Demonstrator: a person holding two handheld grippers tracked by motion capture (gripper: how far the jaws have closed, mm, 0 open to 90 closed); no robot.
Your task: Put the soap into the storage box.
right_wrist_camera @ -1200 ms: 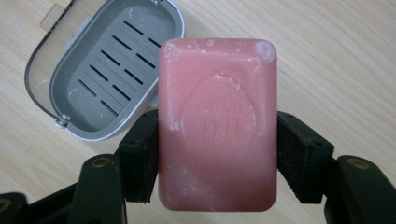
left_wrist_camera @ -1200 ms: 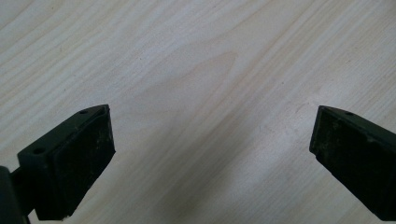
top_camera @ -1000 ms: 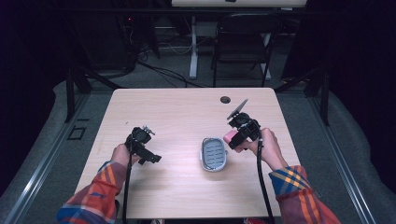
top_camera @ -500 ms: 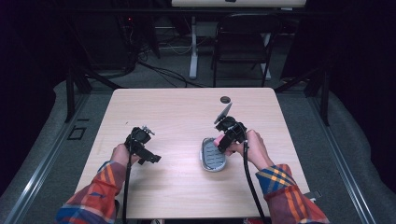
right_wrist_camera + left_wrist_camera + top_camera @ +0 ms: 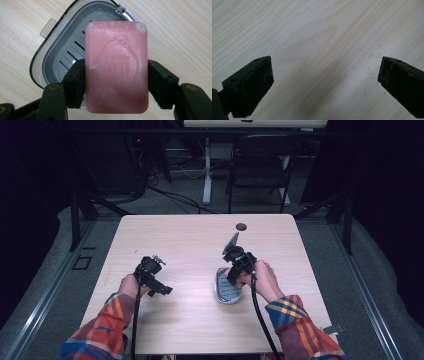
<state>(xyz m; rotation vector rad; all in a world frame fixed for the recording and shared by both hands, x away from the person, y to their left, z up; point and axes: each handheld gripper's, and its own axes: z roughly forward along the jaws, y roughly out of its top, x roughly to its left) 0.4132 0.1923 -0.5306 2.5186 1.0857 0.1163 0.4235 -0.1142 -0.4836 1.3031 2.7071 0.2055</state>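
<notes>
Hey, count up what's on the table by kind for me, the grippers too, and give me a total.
Grippers: 2, the left gripper open over bare wood, the right gripper shut on the soap.
Pink soap bars: 1
Grey slotted soap dishes: 1
Small dark round things near the table's far edge: 1, too small to identify.
Total: 5

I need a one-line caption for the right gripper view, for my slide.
The right tongs hold a pink soap bar over a grey soap dish on a wooden table.
</notes>
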